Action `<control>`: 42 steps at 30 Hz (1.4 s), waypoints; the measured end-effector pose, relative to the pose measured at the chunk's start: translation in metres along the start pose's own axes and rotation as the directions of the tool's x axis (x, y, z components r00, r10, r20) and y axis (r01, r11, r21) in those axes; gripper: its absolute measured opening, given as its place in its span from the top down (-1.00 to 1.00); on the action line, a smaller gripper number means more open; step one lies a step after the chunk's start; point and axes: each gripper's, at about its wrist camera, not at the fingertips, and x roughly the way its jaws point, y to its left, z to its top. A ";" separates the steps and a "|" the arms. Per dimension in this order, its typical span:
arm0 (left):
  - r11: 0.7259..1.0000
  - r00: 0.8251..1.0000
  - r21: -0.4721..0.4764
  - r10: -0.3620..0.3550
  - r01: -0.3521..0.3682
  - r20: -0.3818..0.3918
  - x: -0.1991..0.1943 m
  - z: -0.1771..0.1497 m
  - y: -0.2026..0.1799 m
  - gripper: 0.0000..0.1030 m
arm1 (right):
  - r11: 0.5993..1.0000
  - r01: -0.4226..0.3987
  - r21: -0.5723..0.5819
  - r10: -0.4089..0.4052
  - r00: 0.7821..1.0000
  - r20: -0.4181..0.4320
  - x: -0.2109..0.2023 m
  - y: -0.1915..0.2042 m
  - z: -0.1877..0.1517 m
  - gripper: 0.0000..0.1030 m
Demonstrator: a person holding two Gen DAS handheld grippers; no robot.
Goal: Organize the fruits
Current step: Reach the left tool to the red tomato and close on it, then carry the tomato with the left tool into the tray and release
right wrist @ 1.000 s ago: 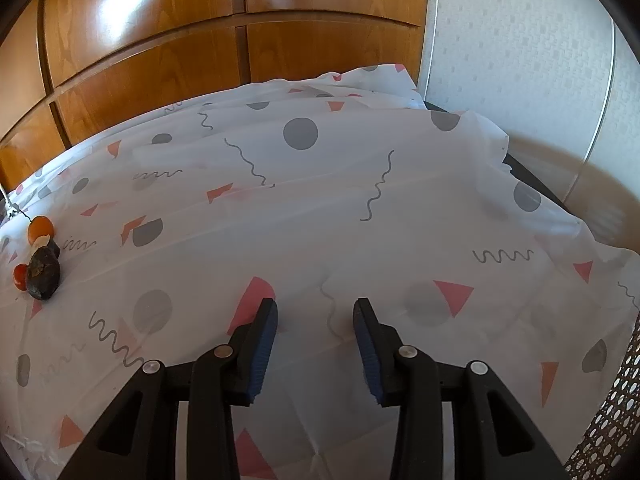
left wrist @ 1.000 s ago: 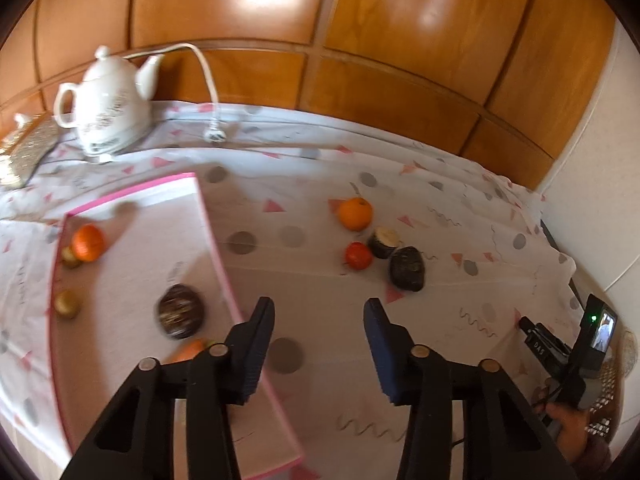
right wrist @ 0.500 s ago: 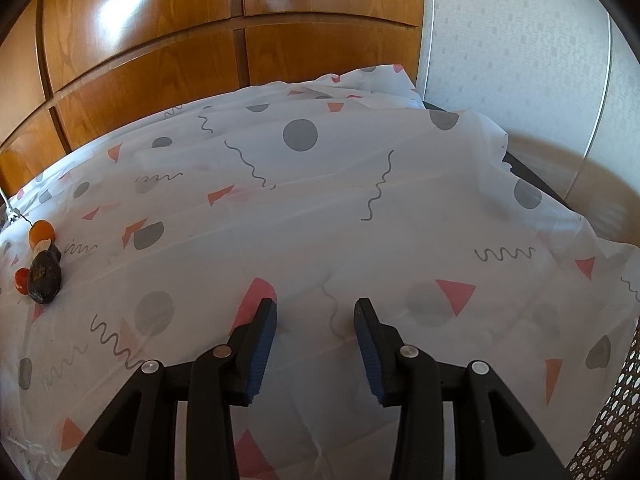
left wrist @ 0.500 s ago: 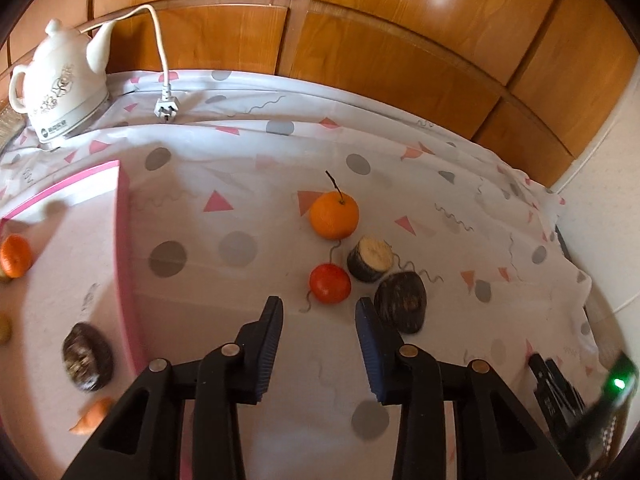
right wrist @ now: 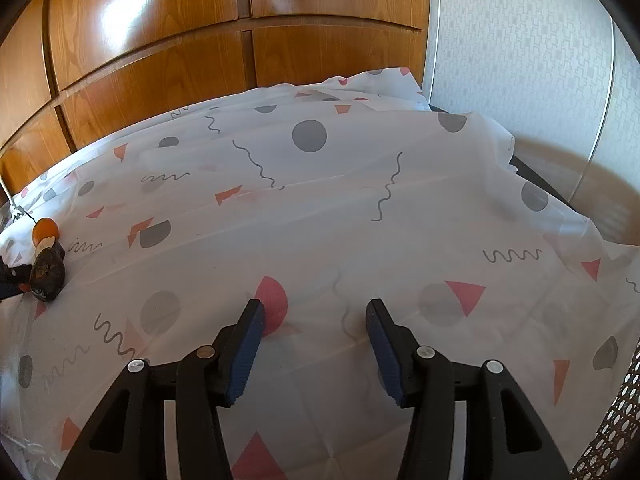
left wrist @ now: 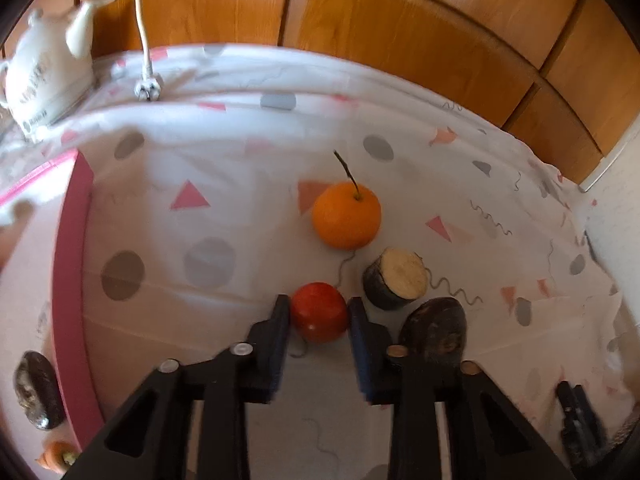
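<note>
Red and round, the tomato (left wrist: 319, 312) sits between the fingers of the left gripper (left wrist: 319, 312), which stand on either side of it, close to its skin or just touching; whether they press it I cannot tell. It rests on the white patterned cloth (left wrist: 224, 312). Just beyond it lies the orange (left wrist: 346, 216) with its thin stalk up, and to the right a cut stub (left wrist: 396, 279) with a pale face. A dark fruit (left wrist: 434, 330) lies just beside the right finger, leaving little room on that side. To the left of the tomato the cloth runs bare as far as the pink tray edge (left wrist: 68, 272). Inside the tray a dark lump (left wrist: 38, 390) lies against the rim near the bottom, and an orange piece (left wrist: 56, 456) shows at the very corner of the view. A white kettle (left wrist: 44, 76) stands at the far left by the wood panelling (left wrist: 400, 28), its cord and plug (left wrist: 148, 88) lying on the cloth.

The right gripper (right wrist: 315, 320) hangs with its jaws wide apart and nothing between them, over a broad bare stretch of cloth. From there the fruit group is far off at the left edge. The cloth's far edge drops off to the right, by the papered wall (right wrist: 520, 60).
</note>
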 end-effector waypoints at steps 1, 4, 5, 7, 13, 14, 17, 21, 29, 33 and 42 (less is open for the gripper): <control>1.000 1.000 0.004 -0.012 0.012 0.004 -0.001 -0.002 0.001 0.46 | 1.000 0.000 0.000 0.000 1.000 0.000 0.000 0.000 0.000 -0.05; 0.999 0.999 -0.014 -0.033 0.033 -0.004 -0.008 -0.008 0.005 0.46 | 1.000 0.001 -0.002 -0.001 1.000 0.003 0.001 0.001 0.000 -0.05; 0.999 0.999 -0.014 -0.037 0.037 -0.003 -0.012 -0.012 0.007 0.46 | 1.000 0.001 -0.002 -0.001 1.000 0.003 0.001 0.001 0.000 -0.05; 0.999 1.000 -0.013 -0.032 0.032 0.000 -0.019 -0.017 0.008 0.46 | 1.000 0.003 -0.003 -0.003 1.000 0.004 0.001 0.002 0.000 -0.05; 0.997 0.997 -0.048 -0.062 0.064 0.035 -0.057 -0.032 0.022 0.46 | 1.000 0.008 -0.009 -0.007 1.000 0.008 0.001 0.002 -0.001 -0.05; 0.996 0.996 -0.060 -0.067 0.070 0.051 -0.067 -0.034 0.028 0.46 | 1.000 0.009 -0.011 -0.009 1.000 0.009 0.002 0.002 0.000 -0.05; 0.994 0.994 -0.086 -0.052 0.060 0.100 -0.093 -0.038 0.047 0.46 | 1.000 0.011 -0.014 -0.011 1.000 0.010 0.002 0.003 0.000 -0.05; 0.988 0.988 -0.152 -0.004 0.028 0.152 -0.123 -0.043 0.084 0.46 | 1.000 0.015 -0.019 -0.015 1.000 0.011 0.002 0.003 0.000 -0.05; 0.944 0.976 -0.321 0.132 -0.071 0.172 -0.155 -0.071 0.172 0.46 | 0.999 0.024 -0.025 -0.023 1.000 0.015 0.001 0.004 -0.001 -0.05; 0.916 0.972 -0.389 0.171 -0.098 0.159 -0.162 -0.087 0.208 0.46 | 0.999 0.031 -0.033 -0.030 0.999 0.016 0.000 0.005 -0.002 -0.05; 0.905 0.965 -0.404 0.209 -0.129 0.161 -0.159 -0.084 0.231 0.45 | 0.998 0.044 -0.044 -0.043 0.999 0.019 0.000 0.007 -0.002 -0.04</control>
